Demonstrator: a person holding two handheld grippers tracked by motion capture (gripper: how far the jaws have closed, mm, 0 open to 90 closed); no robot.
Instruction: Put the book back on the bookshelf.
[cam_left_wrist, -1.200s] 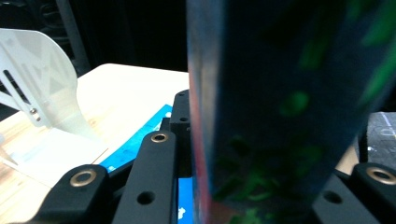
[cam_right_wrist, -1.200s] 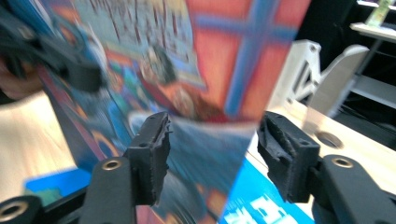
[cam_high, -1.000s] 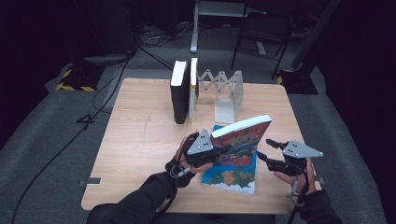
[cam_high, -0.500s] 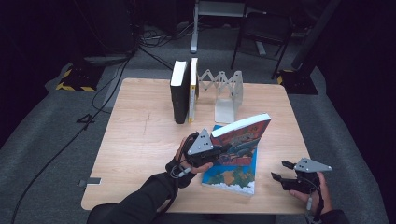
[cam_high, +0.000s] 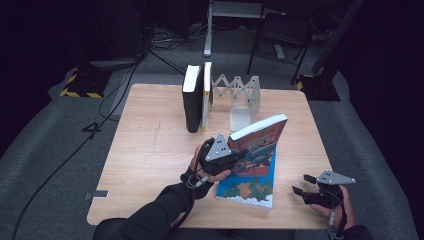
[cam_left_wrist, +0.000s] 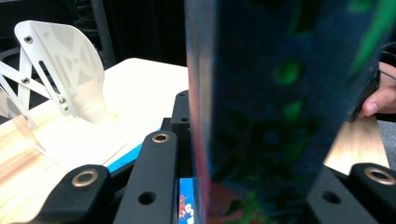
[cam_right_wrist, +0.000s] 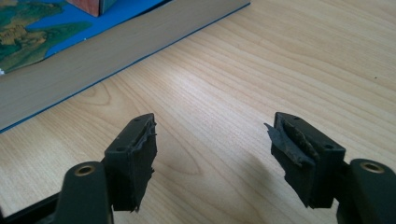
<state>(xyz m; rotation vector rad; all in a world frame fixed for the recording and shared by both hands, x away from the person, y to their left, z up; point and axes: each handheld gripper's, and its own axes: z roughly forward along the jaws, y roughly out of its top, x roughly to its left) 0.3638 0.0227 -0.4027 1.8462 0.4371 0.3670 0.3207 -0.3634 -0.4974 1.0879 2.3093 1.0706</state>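
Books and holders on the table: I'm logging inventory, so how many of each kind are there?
Upright books in the rack: 2, a black-covered book and a white book with a yellow spine.
Colourful picture books: 2, one tilted up, one lying flat.
Expandable white metal book rack: 1.
Total: 5.

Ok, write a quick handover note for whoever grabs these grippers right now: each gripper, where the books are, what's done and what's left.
Left gripper: shut on the colourful book, holding it tilted up above the blue book that lies flat on the table.
Right gripper: open, empty, low over the table's near right corner, clear of both books.
Done: two books stand upright at the left end of the folding metal bookend.
Left, as it looks: stand the lifted book in that row, then the flat one.
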